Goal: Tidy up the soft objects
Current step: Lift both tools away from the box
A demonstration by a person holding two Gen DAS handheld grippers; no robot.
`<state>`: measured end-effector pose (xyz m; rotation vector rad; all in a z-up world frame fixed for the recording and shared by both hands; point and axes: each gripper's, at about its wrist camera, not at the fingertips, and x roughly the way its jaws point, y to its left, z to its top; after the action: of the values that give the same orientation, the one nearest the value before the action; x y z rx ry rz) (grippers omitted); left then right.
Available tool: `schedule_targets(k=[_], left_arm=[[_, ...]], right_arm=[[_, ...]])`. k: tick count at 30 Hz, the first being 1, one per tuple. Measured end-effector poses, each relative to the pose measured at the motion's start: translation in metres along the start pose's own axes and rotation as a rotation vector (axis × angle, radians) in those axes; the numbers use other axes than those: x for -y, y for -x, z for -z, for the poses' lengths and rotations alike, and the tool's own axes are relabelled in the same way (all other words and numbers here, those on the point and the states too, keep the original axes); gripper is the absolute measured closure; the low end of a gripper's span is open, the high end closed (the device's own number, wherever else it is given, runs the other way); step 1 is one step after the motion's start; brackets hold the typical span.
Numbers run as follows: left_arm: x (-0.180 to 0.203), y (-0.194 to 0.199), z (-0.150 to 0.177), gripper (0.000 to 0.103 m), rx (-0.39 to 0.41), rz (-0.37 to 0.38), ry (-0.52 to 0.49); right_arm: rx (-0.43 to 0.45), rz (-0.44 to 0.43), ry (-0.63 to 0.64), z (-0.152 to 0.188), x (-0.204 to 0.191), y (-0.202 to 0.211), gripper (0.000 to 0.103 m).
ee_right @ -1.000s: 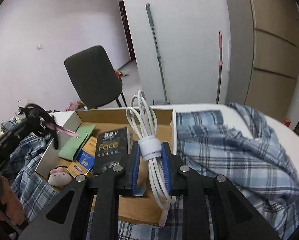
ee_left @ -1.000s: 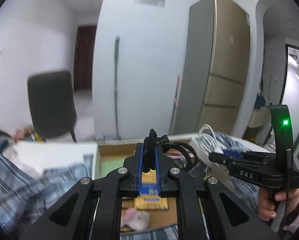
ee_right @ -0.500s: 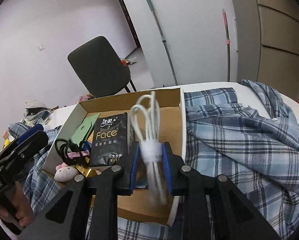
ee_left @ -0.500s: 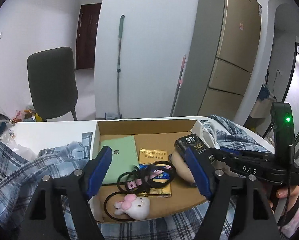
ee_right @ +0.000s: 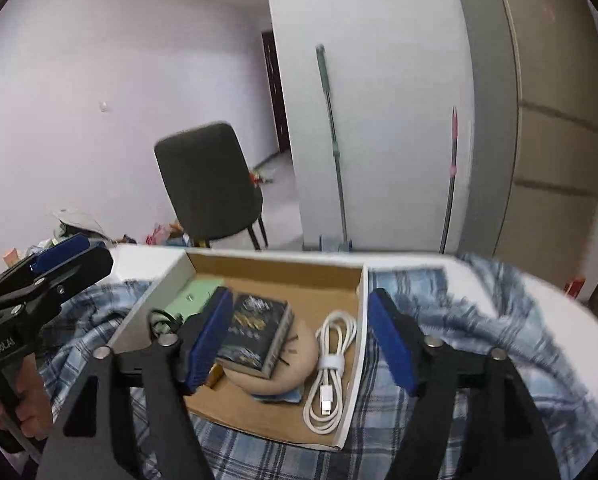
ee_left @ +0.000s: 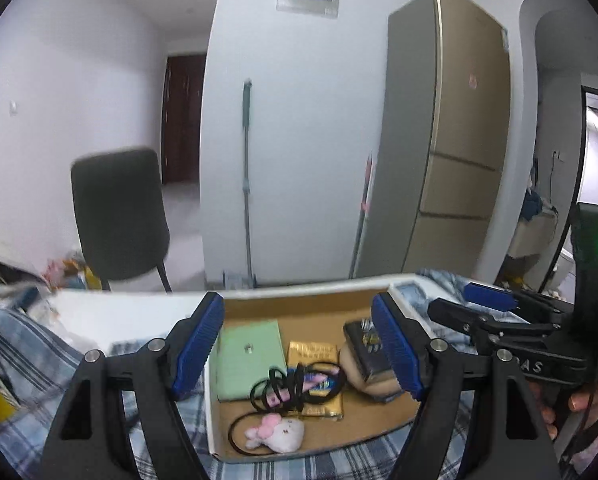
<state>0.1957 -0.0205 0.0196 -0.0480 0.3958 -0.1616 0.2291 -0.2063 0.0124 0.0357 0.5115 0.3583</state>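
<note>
A shallow cardboard box [ee_left: 299, 306] [ee_right: 275, 270] lies on a blue plaid cloth [ee_right: 479, 320]. In it are a green card [ee_left: 249, 354], a gold packet [ee_left: 313, 354], black hair ties with a pink clip [ee_left: 295, 386], a pink-eared plush [ee_left: 277, 436], a black tissue pack [ee_right: 255, 330] on a tan round cushion [ee_right: 295, 372], and a coiled white cable [ee_right: 333, 364] by the right wall. My left gripper [ee_left: 299, 346] is open and empty above the box. My right gripper [ee_right: 301, 344] is open and empty, the cable lying below it.
A dark chair [ee_left: 119, 216] stands behind the table. A mop [ee_left: 246, 176] and a red-handled stick [ee_right: 451, 176] lean on the white wall beside a tall beige cabinet [ee_left: 447, 148]. Clutter lies at the far left [ee_left: 3, 276]. The plaid cloth spreads right of the box.
The left gripper opened and dropped the hair ties into the box. The right gripper opened and the white cable now lies in the box. Both grippers drew back.
</note>
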Motion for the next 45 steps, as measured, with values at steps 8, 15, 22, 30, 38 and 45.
schedule_targets(k=[8,15,22,30,38,45], left_arm=[[0.025,0.1,-0.032,0.003,0.227,-0.006,-0.034],[0.035,0.181,-0.036,0.0,0.385,-0.036,-0.077],[0.031,0.228,-0.013,0.0,0.406,-0.061,-0.053],[0.026,0.237,0.03,0.0,0.405,-0.038,-0.025],[0.025,0.214,0.063,0.0,0.377,-0.049,-0.045],[0.022,0.189,0.087,0.0,0.359,-0.092,-0.064]], right_arm=[[0.231,0.049,0.034,-0.024,-0.024,0.084,0.0],[0.395,0.069,0.038,-0.033,-0.031,0.172,0.0],[0.442,0.069,0.056,-0.01,-0.041,0.214,0.0],[0.503,0.072,0.081,0.042,-0.045,0.207,0.0],[0.485,0.105,0.089,0.073,-0.032,0.181,0.0],[0.444,0.126,0.11,0.086,-0.032,0.169,0.0]])
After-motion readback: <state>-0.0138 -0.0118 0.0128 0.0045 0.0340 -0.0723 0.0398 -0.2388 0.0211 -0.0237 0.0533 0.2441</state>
